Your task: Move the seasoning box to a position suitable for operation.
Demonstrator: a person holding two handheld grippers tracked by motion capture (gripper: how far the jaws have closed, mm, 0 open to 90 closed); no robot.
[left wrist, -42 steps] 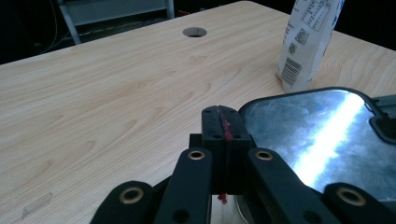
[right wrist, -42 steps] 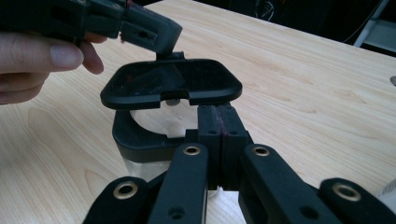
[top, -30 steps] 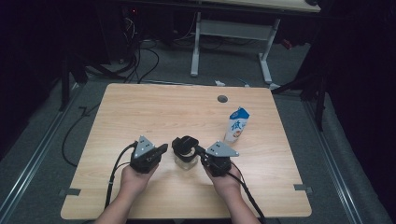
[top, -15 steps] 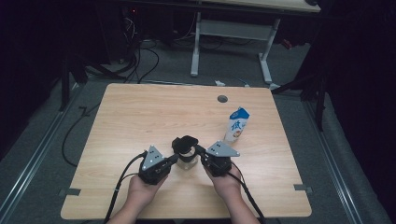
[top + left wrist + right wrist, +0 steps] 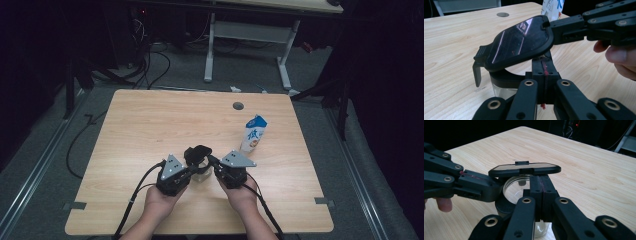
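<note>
- High view: glass jar (image 5: 200,172) upright on the desk (image 5: 150,130), near the front edge, between the two tongs.
- Black lid (image 5: 198,154) raised over the jar mouth, tilted.
- Left tongs (image 5: 192,169) at the jar's left side, held by the left hand (image 5: 160,202); right tongs (image 5: 212,161) at its right, held by the right hand (image 5: 241,194).
- Milk carton (image 5: 254,133) upright on the desk, behind and to the right of the jar, apart from it.
- Round grommet hole (image 5: 238,106) in the desk further back.
- Left gripper view: left tongs (image 5: 544,62) with jaws pressed together, tips at the black collar (image 5: 506,77) of the jar, just under the lid; whether anything is pinched between them cannot be told.
- Lid (image 5: 520,41) glossy, tilted, latch tab (image 5: 477,72) hanging down on its low side.
- Right tongs (image 5: 549,25) entering from the right, clamped on the lid's raised edge.
- Carton (image 5: 552,8) behind the lid, top cut off by the frame.
- Right gripper view: right tongs (image 5: 541,177) closed on the near edge of the lid (image 5: 524,169), lid seen nearly edge-on above the jar mouth (image 5: 517,188).
- Left tongs (image 5: 495,186) entering from the left, jaws together, tip touching the jar's collar.
</note>
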